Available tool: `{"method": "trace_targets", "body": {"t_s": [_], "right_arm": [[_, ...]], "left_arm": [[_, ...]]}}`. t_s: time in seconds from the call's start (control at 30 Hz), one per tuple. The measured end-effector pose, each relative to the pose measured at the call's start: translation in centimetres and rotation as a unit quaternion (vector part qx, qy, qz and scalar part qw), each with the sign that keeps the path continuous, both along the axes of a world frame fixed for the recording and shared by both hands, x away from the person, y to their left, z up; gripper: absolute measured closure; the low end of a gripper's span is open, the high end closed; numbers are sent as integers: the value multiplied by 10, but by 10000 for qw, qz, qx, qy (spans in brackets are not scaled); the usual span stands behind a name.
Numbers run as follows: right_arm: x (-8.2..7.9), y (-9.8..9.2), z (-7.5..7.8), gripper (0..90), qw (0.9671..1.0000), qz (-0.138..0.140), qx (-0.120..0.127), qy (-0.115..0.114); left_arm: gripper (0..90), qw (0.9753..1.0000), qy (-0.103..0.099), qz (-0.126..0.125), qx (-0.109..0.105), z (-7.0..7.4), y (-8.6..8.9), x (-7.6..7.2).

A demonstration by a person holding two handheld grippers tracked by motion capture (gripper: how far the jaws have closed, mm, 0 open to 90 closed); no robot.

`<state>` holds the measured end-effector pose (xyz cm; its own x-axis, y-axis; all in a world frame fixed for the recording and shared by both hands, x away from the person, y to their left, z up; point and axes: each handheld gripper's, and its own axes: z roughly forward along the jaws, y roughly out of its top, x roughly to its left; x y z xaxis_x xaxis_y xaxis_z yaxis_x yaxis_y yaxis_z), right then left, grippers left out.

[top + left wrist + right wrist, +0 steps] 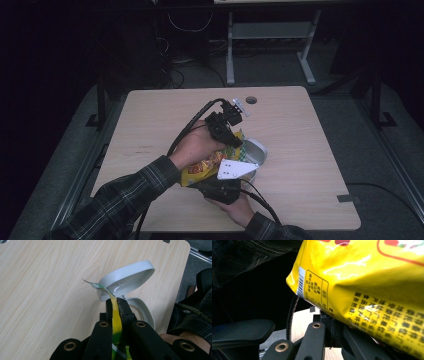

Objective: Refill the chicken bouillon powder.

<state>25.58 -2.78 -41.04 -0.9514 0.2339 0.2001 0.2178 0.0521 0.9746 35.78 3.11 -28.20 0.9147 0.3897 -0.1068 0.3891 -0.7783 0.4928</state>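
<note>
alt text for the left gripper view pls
The left gripper's two black jaws pinch the thin yellow-green edge of a snack bag above a white container whose hinged lid stands open, on a light wooden table. A plaid sleeve shows at right.

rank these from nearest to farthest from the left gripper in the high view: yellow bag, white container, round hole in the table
1. yellow bag: clamped in the left gripper, hanging below it.
2. white container: just right of the gripper, lid open.
3. round hole: farther back on the table, near its far edge.
</note>
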Motion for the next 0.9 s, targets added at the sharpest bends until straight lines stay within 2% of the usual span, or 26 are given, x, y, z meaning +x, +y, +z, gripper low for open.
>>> {"method": "trace_targets", "body": {"t_s": [0.9], "right_arm": [[1,0,0,900,9999,23,42,89]], "left_arm": [[899,10000,-53,61,-12,-1,0,-1]]}}
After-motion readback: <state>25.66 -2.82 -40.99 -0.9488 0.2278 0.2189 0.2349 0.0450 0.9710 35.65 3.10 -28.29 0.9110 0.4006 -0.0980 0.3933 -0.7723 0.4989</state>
